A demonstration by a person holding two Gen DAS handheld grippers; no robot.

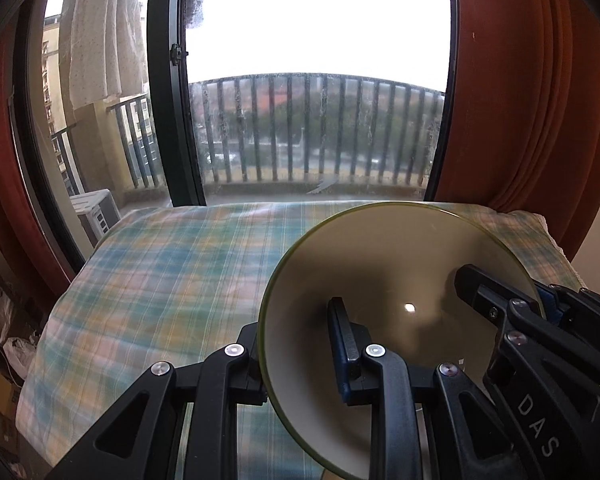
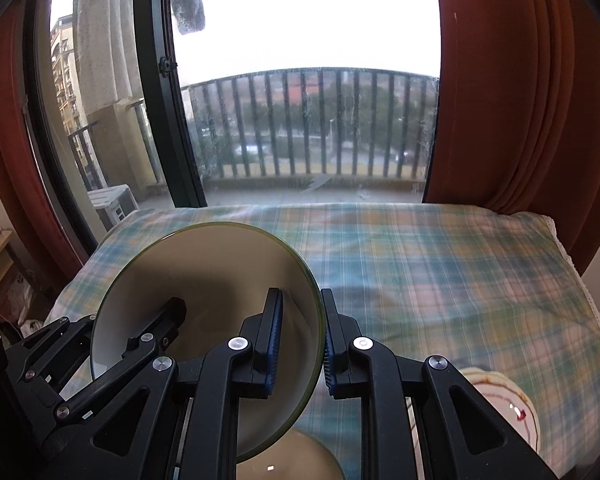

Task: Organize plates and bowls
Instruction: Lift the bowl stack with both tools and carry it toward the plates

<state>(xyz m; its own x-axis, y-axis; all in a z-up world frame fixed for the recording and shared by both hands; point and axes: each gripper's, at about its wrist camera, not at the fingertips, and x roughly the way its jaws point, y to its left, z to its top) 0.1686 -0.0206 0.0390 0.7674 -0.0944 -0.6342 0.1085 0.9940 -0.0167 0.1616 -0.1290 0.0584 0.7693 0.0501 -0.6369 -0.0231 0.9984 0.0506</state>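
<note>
Two grippers [image 1: 296, 344] [image 2: 300, 340] clamp one bowl [image 1: 380, 272], its underside hidden.

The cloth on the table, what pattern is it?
Checked: the cloth has blue, green, yellow and pink plaid stripes, clearest in the right wrist view.

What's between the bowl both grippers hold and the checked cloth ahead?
Nothing visible. The bowl is clamped by its rim in the left gripper and right gripper; the checked cloth beyond lies bare.

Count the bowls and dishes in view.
3: a beige glass bowl with a green rim held by both grippers, a beige dish beneath it, a white patterned dish at right. Others may be hidden.
</note>
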